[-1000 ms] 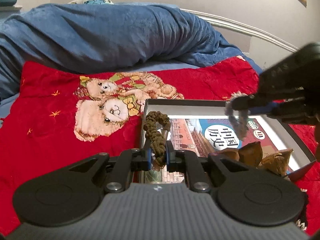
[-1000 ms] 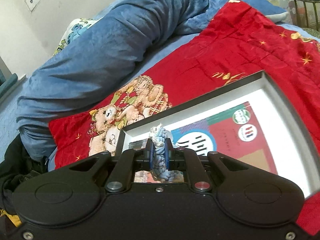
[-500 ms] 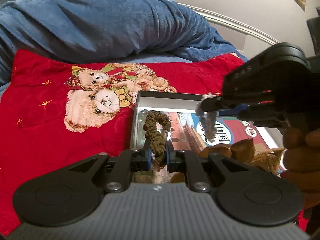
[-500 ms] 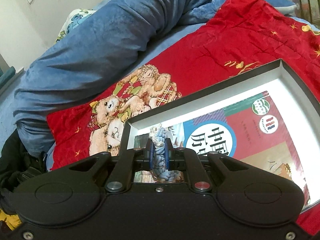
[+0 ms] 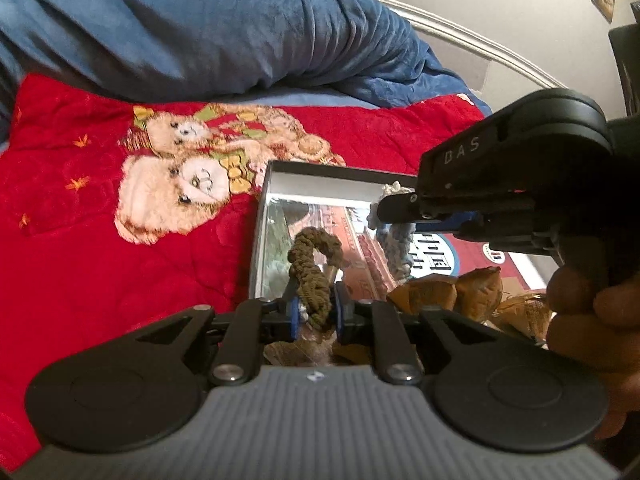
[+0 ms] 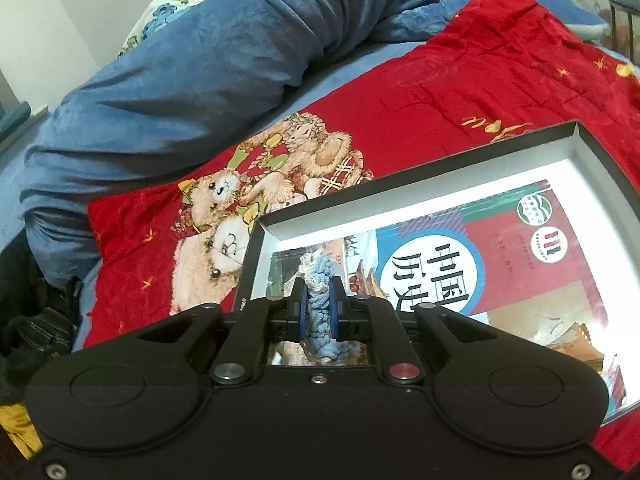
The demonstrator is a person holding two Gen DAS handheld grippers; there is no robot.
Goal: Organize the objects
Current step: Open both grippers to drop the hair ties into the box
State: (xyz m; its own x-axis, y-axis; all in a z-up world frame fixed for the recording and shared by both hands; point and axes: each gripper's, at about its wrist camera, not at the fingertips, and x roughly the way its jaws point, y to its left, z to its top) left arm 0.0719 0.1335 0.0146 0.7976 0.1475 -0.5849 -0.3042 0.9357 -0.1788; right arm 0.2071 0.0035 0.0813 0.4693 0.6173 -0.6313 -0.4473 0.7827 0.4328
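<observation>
My left gripper [image 5: 316,310] is shut on an olive-brown braided cord [image 5: 314,264] and holds it over the near left part of a shallow black-rimmed box [image 5: 320,171]. My right gripper [image 6: 319,312] is shut on a blue-and-white braided cord [image 6: 318,292] above the same box [image 6: 400,190]; in the left wrist view this cord [image 5: 396,240] hangs from the right gripper [image 5: 400,208]. A book with a red and blue cover [image 6: 460,264] lies flat in the box. Several brown wrapped dumpling-like items [image 5: 460,292] lie in the box near the left gripper.
The box sits on a red quilt with a teddy-bear print [image 5: 180,184] on a bed. A rumpled blue blanket [image 5: 200,32] lies behind it. Dark clothing [image 6: 32,320] lies at the bed's left edge. A stool [image 6: 624,12] stands at far right.
Both grippers have moved closer over the box's left end, each still holding its cord. The right gripper now hangs its cord near the box's back left corner.
</observation>
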